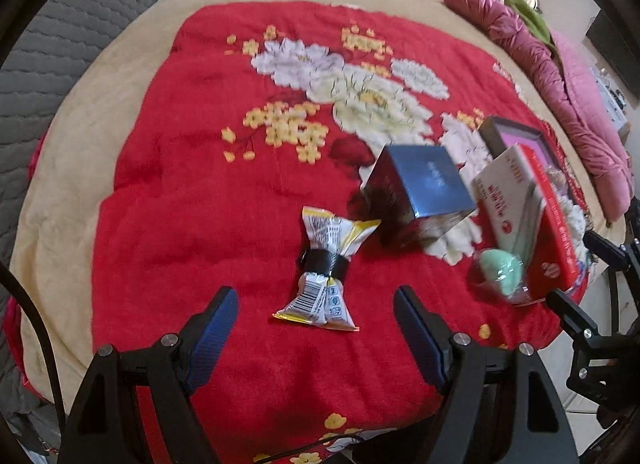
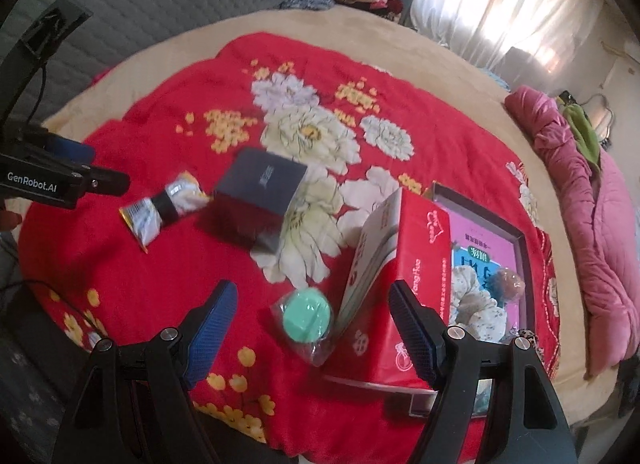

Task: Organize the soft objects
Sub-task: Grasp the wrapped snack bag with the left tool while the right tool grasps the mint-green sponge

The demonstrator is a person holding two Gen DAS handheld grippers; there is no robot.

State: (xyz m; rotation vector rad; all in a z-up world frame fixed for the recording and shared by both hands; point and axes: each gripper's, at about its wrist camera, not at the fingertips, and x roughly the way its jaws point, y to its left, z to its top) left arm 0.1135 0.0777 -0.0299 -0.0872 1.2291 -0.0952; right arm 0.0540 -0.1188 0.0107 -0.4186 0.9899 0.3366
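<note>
Left wrist view: a snack packet (image 1: pixel 324 270) cinched by a black band is seen lying on the red floral blanket (image 1: pixel 200 192), just ahead of the spread, empty left gripper (image 1: pixel 316 322). An approach is judged underway; descent and closing are needed next. The right gripper (image 2: pixel 312 314) is likewise spread, near a bagged green sponge (image 2: pixel 307 316).

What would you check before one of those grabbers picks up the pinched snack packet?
1. Left gripper open: ok, jaws wide apart.
2. Snack packet lined up between its fingers: ok, just ahead.
3. Packet free of the blue box: ok in the left wrist view, a gap shows.
4. Right gripper empty and open: ok.
5. Green sponge in its clear wrapper, clear of the red box: cannot tell, they look close.
6. Where the packet should go: cannot tell.
</note>
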